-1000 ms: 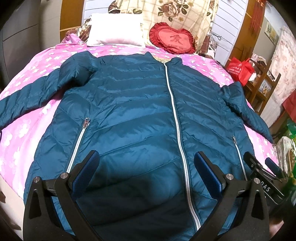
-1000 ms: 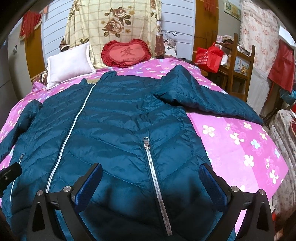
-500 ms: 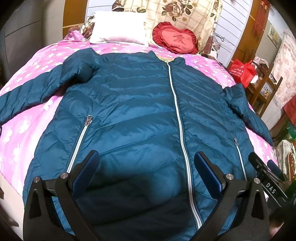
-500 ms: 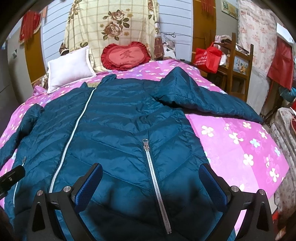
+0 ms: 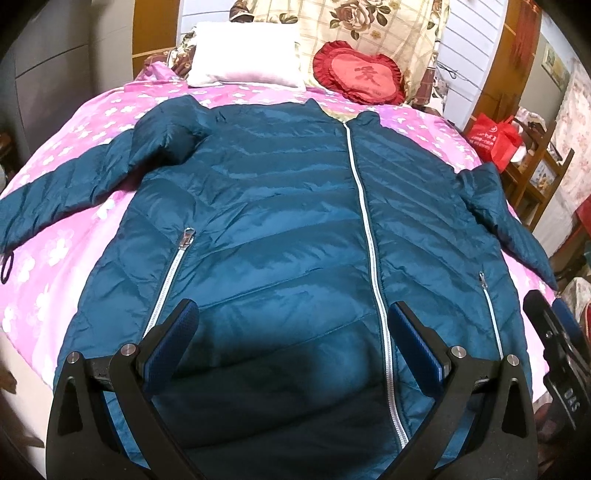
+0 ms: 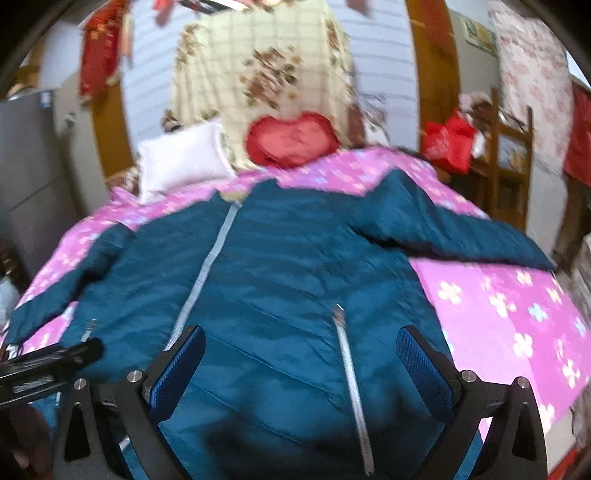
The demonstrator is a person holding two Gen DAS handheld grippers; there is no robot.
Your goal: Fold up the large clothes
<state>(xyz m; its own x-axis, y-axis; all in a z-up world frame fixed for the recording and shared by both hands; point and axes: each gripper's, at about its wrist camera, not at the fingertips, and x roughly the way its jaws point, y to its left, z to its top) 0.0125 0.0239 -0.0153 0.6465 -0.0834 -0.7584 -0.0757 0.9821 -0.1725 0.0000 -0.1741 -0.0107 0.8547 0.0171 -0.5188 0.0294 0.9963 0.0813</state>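
A teal quilted down jacket (image 5: 280, 236) with a silver front zip lies spread flat, front side up, on a bed covered by a pink flowered quilt (image 5: 44, 280). Its collar points toward the head of the bed and its hem toward the cameras. Both sleeves stretch outward from the jacket's body across the quilt; the one on the jacket's right-hand side in the right wrist view reaches the quilt's edge. Two slanted silver pocket zips sit on the jacket's lower front, one on each side of the centre zip.

Beyond the jacket's collar rest a white rectangular pillow (image 5: 245, 55) and, beside it, a red heart-shaped frilled cushion (image 5: 364, 75), both in front of a cream rose-printed cloth (image 5: 373, 26). Off the jacket's right sleeve, past the bed's edge, a red plastic bag (image 5: 495, 140) sits by a wooden chair (image 6: 511, 147).

The left gripper (image 5: 293, 345) hangs above the jacket's hem, its jaws spread wide and holding nothing. The right gripper (image 6: 301, 369), seen in a blurred view, hovers over the hem near a pocket zip, its jaws likewise wide apart and empty.
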